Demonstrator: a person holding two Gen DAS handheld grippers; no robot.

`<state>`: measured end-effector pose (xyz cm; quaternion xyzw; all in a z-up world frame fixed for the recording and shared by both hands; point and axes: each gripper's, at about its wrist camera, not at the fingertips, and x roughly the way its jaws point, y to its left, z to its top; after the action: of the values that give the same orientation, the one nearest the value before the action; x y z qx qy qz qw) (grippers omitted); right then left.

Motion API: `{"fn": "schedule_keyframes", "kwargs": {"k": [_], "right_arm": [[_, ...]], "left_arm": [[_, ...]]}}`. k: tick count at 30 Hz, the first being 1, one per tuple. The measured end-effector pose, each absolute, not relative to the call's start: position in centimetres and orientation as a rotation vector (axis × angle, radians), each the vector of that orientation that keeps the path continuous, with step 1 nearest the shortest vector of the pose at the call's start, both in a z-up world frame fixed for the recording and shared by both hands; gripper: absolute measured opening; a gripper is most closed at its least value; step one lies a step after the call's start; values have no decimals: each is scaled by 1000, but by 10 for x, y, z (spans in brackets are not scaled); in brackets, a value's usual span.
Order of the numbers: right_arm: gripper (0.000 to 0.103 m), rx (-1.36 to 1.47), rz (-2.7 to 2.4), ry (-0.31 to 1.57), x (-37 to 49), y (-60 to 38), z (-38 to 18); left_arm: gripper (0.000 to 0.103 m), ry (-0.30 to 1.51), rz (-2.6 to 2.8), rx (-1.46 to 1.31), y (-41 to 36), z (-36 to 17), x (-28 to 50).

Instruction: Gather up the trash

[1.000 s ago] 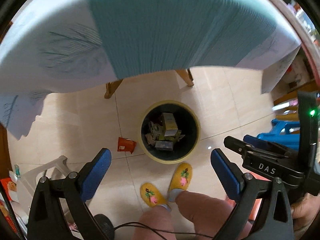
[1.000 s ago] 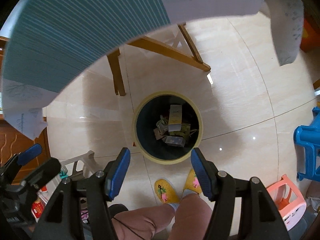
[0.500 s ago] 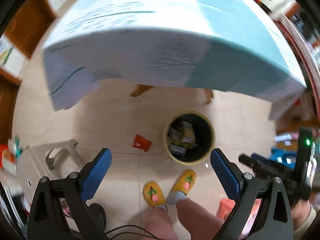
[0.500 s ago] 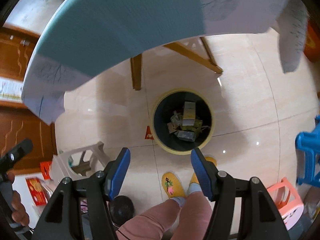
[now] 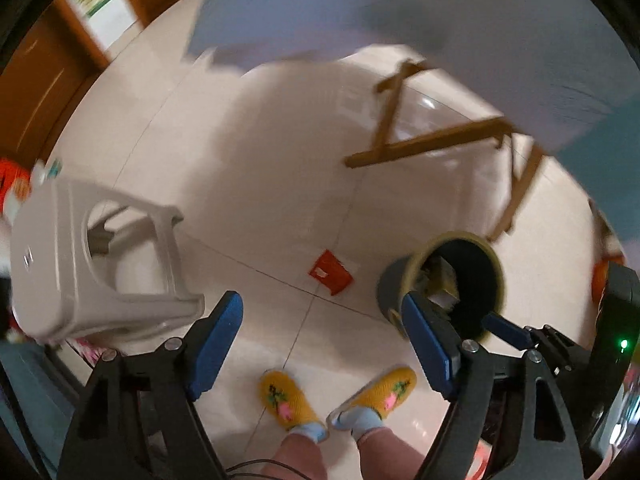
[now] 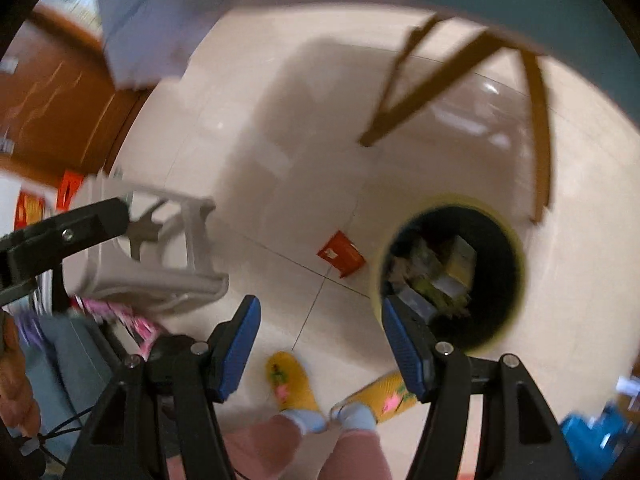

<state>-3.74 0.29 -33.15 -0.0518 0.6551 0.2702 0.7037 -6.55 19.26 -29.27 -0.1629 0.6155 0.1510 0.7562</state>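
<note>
A red wrapper (image 5: 330, 272) lies on the tiled floor, left of a round bin with a yellow rim (image 5: 440, 241) that holds several pieces of trash. Both show in the right wrist view too: the wrapper (image 6: 341, 254) and the bin's rim (image 6: 516, 240). My left gripper (image 5: 320, 344) is open and empty, well above the floor, with the wrapper showing between its blue pads. My right gripper (image 6: 320, 344) is open and empty, also high above the floor, with the wrapper ahead of it.
A grey plastic stool (image 5: 100, 264) stands at the left. The table's wooden legs (image 5: 440, 144) and its blue cloth (image 5: 440, 20) are behind the bin. The person's yellow slippers (image 5: 288, 398) are below the grippers. Wooden doors (image 6: 60, 96) are far left.
Both grippers have swung left, so the bin shifted to the right in both views and the stool and red wrapper came toward the middle. Both stay open and empty.
</note>
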Motion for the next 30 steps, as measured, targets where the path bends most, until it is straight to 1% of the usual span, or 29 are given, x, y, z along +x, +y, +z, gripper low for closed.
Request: {"fn": "schedule_keyframes", "kwargs": {"k": [3, 8, 11, 12, 14, 17, 21, 24, 30], "right_arm": [[63, -181, 662, 1448, -37, 37, -369], [63, -256, 703, 1462, -37, 89, -458], [63, -307, 704, 1467, -40, 117, -511], [64, -333, 700, 1466, -42, 127, -531], [70, -390, 680, 1468, -44, 141, -572], [70, -481, 643, 1472, -48, 154, -636], [70, -611, 631, 1439, -50, 160, -699], [70, -660, 626, 1421, -47, 159, -728], [71, -765, 615, 1358, -50, 160, -754]], "left_arm": [[80, 1347, 412, -423, 223, -343, -79], [80, 1359, 520, -542, 271, -426, -97], [80, 1363, 560, -567, 287, -470, -107], [80, 1366, 569, -569, 291, -483, -111], [80, 1374, 579, -576, 298, -509, -117], [80, 1381, 582, -584, 304, -543, -130], [80, 1407, 568, -553, 307, -578, -141], [80, 1420, 561, -546, 308, -596, -146], [80, 1414, 531, -565, 307, -608, -146]]}}
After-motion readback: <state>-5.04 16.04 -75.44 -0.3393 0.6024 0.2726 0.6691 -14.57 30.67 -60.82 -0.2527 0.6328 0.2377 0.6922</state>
